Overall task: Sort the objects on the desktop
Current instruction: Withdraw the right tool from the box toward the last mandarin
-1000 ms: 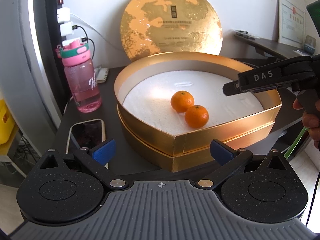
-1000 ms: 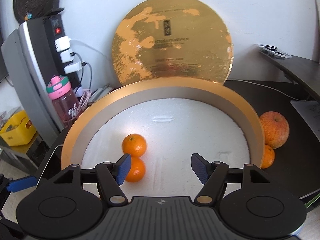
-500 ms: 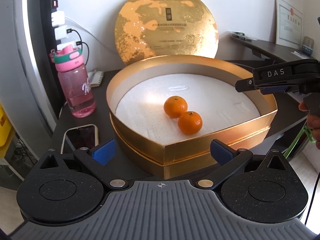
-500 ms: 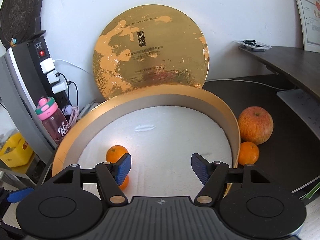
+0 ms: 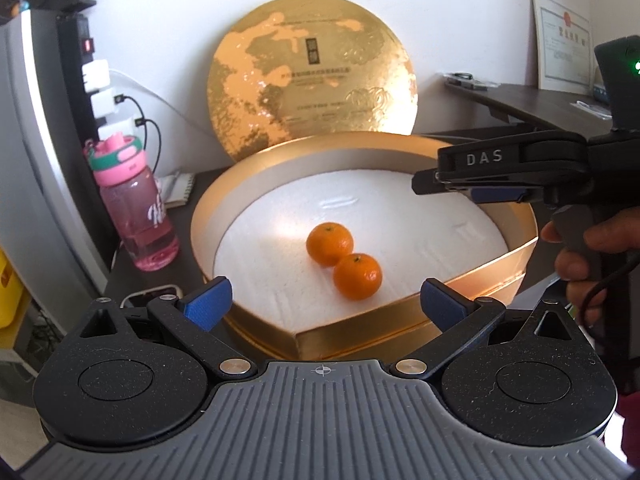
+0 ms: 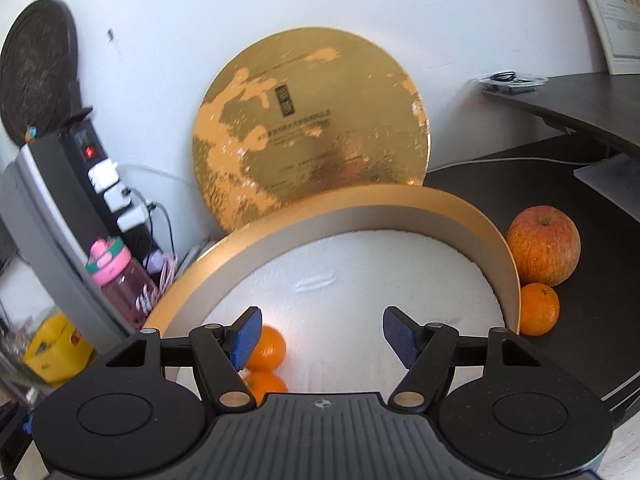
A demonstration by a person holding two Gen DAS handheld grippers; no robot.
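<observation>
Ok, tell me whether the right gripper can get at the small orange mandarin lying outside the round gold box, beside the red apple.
Probably yes: the right gripper is open and empty, and the mandarin lies uncovered on the dark desk, though tight against the apple and box wall.

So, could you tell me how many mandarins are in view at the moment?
3. Two mandarins touch on the white liner inside the gold box: one farther back, one nearer. A third sits outside the box beside the apple. Others may be hidden.
</observation>
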